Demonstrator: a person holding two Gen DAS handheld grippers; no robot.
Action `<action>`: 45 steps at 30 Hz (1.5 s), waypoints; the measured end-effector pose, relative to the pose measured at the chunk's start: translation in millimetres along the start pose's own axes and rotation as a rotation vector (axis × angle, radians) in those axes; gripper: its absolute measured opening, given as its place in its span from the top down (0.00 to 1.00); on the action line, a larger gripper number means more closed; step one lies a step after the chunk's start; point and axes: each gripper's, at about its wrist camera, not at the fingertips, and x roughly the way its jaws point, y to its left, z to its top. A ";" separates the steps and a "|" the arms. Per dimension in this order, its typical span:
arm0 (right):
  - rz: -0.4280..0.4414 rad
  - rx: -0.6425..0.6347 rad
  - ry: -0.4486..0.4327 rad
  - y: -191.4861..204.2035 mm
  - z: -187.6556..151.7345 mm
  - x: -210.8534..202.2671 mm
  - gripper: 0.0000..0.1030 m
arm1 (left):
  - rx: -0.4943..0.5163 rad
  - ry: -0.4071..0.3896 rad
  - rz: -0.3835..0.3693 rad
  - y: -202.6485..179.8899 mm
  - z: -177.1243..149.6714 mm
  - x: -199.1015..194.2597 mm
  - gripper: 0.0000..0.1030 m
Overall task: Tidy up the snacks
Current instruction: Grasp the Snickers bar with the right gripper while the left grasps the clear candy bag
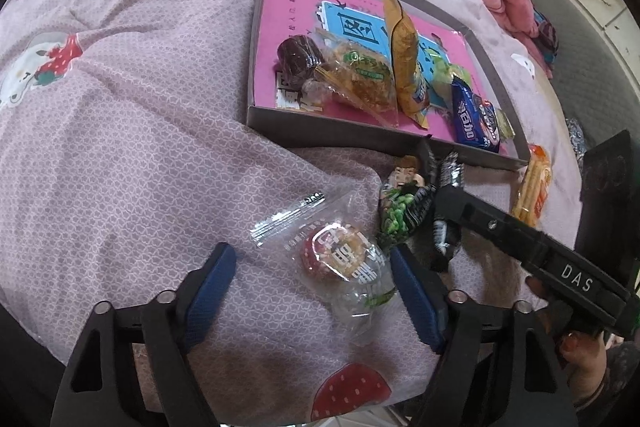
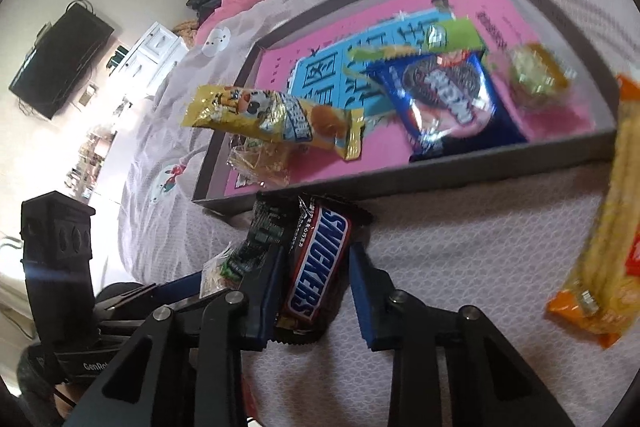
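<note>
Right tongs (image 2: 316, 291) straddle Snickers bar (image 2: 316, 271), right pad apart; left tongs (image 1: 312, 291) released around clear-wrapped candy (image 1: 340, 259): seat both pads before lifting.

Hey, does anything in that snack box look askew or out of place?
Yes. The yellow snack packet stands on edge, leaning over the other snacks, instead of lying flat in the box.
</note>
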 end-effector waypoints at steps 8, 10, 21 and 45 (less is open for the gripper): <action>-0.115 -0.111 -0.017 9.5 0.2 -3.9 0.68 | 0.035 0.016 0.037 -0.1 4.3 -0.6 0.36; -0.116 -0.115 -0.012 10.6 0.6 -1.2 0.68 | 0.043 0.016 0.046 -1.9 4.9 1.9 0.36; -0.101 -0.091 -0.006 4.2 -3.4 2.4 0.70 | 0.044 -0.014 0.088 -1.1 14.1 8.5 0.59; -0.122 -0.175 -0.208 13.8 4.4 -58.6 0.70 | 0.155 -0.269 -0.012 -23.8 11.8 -69.0 0.61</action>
